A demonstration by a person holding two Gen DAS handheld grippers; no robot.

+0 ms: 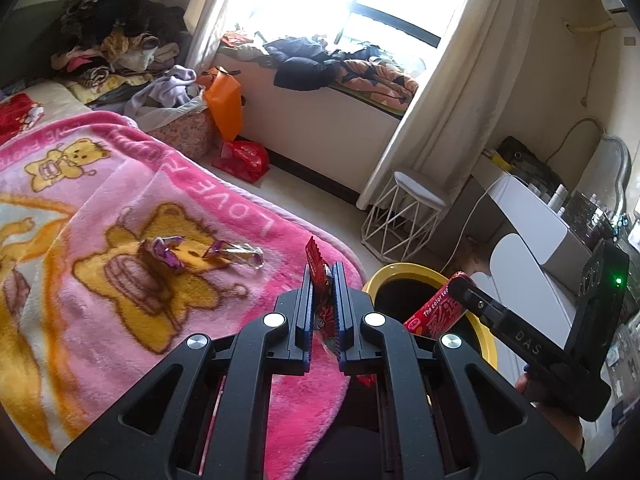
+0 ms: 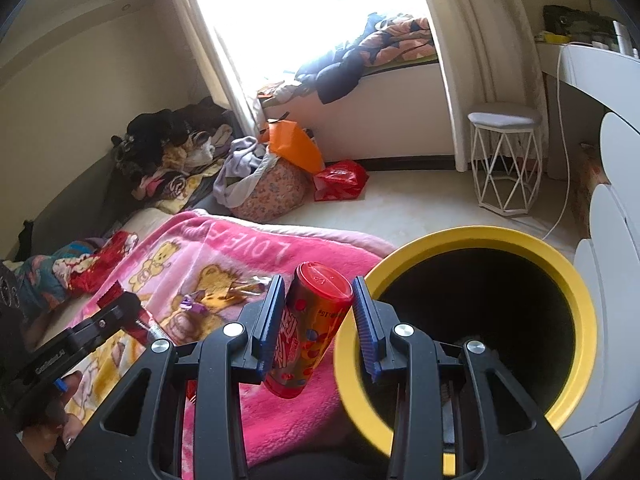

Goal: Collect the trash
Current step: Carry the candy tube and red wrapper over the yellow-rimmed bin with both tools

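Right wrist: right gripper (image 2: 318,312) tilted down, candy tube (image 2: 306,330) between jaws

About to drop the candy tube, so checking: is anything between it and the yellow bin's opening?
Nothing visible. The right gripper holds the tube beside the bin rim, over the blanket edge. The bin mouth is open and uncovered.

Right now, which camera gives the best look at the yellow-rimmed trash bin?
The right wrist view: the trash bin fills its lower right, with most of the yellow rim and the dark inside visible. In the left wrist view only a sliver of the rim shows, behind the left gripper and the candy tube.
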